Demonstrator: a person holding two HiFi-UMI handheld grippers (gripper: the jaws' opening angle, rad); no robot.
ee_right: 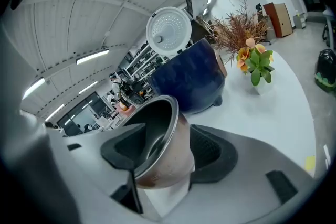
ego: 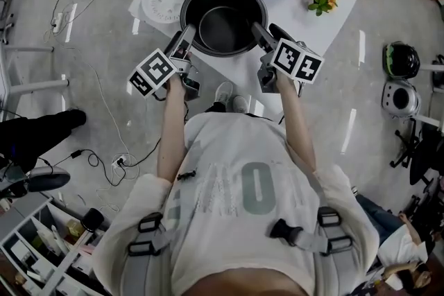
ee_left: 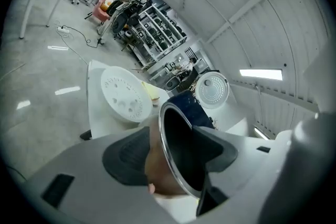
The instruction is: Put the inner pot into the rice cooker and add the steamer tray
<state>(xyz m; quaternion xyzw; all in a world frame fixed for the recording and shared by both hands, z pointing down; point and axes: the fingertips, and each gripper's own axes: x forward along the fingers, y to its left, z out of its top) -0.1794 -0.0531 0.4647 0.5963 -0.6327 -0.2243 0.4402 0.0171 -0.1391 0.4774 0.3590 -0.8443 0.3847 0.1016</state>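
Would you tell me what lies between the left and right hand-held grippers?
The inner pot lies between the left hand-held gripper and the right hand-held gripper, seen in the head view; each gripper's jaws straddle its rim.

Operator seen from above: white short-sleeved T-shirt (ego: 243, 170), pale grey lettering across front. Grey harness straps (ego: 149, 240), black buckles (ego: 284, 230). Pale shoes (ego: 232, 99). Left gripper (ego: 186, 37) and right gripper (ego: 267, 32): light grey shells, black ribbed pads (ee_left: 126, 157), black-and-white square-marker cubes (ego: 152, 71).
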